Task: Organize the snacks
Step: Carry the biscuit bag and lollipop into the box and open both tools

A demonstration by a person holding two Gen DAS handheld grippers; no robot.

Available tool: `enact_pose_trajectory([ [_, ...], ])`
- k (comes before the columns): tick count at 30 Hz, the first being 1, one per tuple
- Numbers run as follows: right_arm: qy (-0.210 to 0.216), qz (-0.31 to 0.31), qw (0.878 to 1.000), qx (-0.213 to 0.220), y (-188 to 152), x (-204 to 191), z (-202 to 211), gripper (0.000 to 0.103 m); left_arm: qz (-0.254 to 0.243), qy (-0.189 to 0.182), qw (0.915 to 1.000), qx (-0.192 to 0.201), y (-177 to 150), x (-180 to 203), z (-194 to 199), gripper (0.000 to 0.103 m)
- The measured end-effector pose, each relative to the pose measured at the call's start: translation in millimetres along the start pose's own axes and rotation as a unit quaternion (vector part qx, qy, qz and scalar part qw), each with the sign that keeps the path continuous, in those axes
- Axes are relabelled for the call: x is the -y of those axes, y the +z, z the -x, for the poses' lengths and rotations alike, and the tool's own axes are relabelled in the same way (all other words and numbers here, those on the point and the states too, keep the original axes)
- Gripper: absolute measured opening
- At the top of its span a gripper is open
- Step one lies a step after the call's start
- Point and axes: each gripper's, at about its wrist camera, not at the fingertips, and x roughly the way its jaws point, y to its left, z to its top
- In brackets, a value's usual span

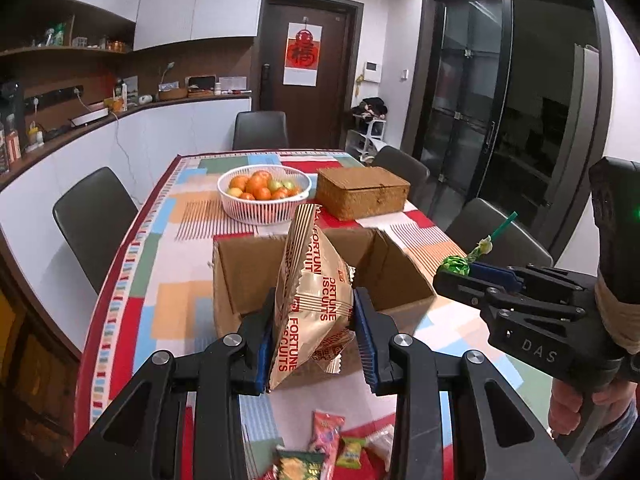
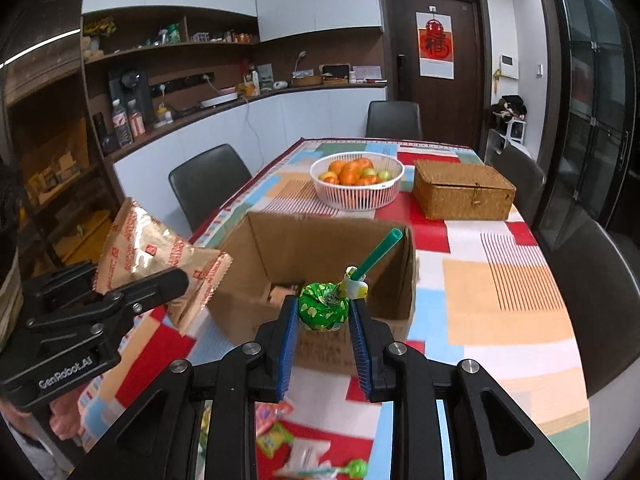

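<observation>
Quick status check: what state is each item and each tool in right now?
Left tool: shut on the biscuit packet.
Biscuit packet: sealed, held aloft.
Right tool: shut on the lollipop.
Lollipop: wrapped, stick up.
Cardboard box: open.
Wicker box: lid closed.
Fruit basket: filled.

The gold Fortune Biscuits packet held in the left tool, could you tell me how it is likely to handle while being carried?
The gold biscuit packet looks crinkly and puffed, so it probably gives under the left tool rather than staying stiff. Its glossy foil may slip if the grip loosens. It stands tall above the pads, so it could sway, and the biscuits inside are likely fragile.
</observation>
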Motion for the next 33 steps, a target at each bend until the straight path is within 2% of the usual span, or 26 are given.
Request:
enact_pose_trajectory([
  [5, -0.001, -0.005, 1.0, -0.003, 19.7, 4.3, -13.8, 0.027, -0.005, 0.013, 0.9999, 0.001, 18.5, -5.2, -9.4, 0.035],
  [9, 0.014, -0.014, 1.0, -0.011, 31.8, 7.6, -27.5, 0.027, -0.013, 0.024, 0.9996, -0.01, 30.2, -9.1, -26.1, 0.035],
  [12, 0.024, -0.023, 0.999, -0.026, 37.6, 11.3, -42.6, 0.027, -0.007, 0.027, 0.9991, -0.032, 34.8, -15.1, -45.5, 0.035],
  [18, 0.013, -0.039, 0.997, -0.063, 42.0, 18.1, -74.4, 0.027, 0.011, 0.033, 0.9965, -0.077, 36.8, -25.6, -80.2, 0.035],
  [25, 0.008, -0.053, 0.994, -0.09, 43.0, 25.5, -98.3, 0.027, 0.014, 0.037, 0.9938, -0.104, 34.7, -28.9, -101.3, 0.036],
  [27, 0.01, -0.055, 0.994, -0.094, 41.8, 25.6, -100.9, 0.027, 0.014, 0.047, 0.9928, -0.109, 34.9, -29.7, -104.3, 0.04],
  [29, 0.008, -0.058, 0.994, -0.095, 41.6, 25.3, -102.8, 0.03, 0.007, 0.073, 0.9924, -0.099, 33.6, -27.0, -98.0, 0.057],
  [31, -0.021, -0.058, 0.993, -0.102, 41.5, 25.8, -104.2, 0.05, -0.005, 0.086, 0.9932, -0.078, 30.3, -24.1, -85.9, 0.07],
  [33, -0.032, -0.059, 0.994, -0.088, 38.7, 25.6, -94.8, 0.054, -0.016, 0.098, 0.993, -0.064, 24.6, -21.5, -71.5, 0.071],
])
